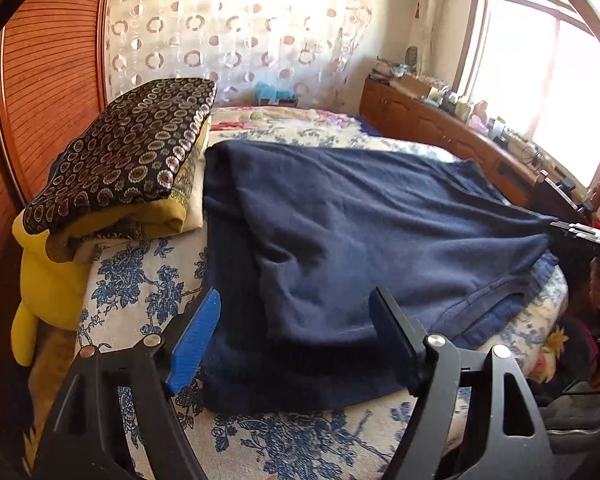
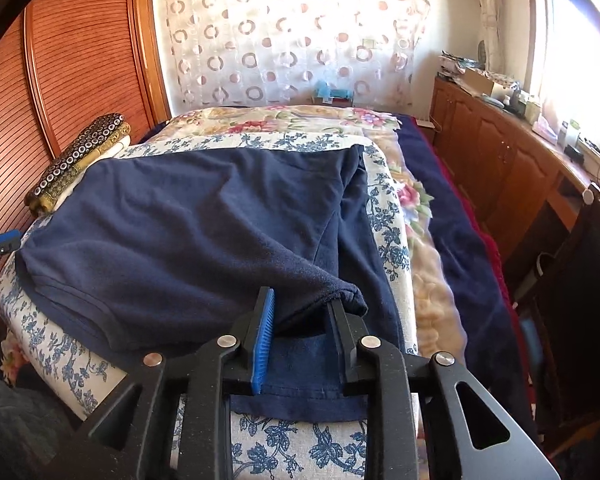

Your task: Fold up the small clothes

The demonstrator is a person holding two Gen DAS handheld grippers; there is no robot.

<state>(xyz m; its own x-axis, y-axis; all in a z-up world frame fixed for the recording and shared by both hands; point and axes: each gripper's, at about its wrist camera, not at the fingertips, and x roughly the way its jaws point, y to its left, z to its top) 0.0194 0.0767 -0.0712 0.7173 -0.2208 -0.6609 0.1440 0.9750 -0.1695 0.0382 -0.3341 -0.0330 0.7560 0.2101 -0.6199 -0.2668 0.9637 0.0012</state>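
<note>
A navy garment (image 1: 340, 240) is lying spread over the blue-flowered cover (image 1: 148, 280) of a bed, filling most of the bed's near half. In the left wrist view its long axis is running across the bed, from the near left edge toward the right edge, with one layer folded over another and a stitched hem showing along the near side.

No container is showing; the only stack is a pile of folded cloths (image 1: 128, 152) at the bed's left edge, a dark circle-patterned piece sitting on top of yellow and cream ones, just beside the garment's far left corner. A wooden slatted panel (image 1: 48, 92) is standing behind the pile. A patterned curtain (image 2: 292, 40) is hanging beyond the far edge, and a long wooden cabinet (image 2: 500, 156) is running along the right side under the window.

The left gripper (image 1: 296, 336) is hovering over the garment's near edge with its jaws standing wide apart and nothing pressed between them. The right gripper (image 2: 300, 320) is sitting at the garment's near right corner, where a bunched fold is lying between its partly parted jaws; whether the pads are pressing the cloth cannot be told.
</note>
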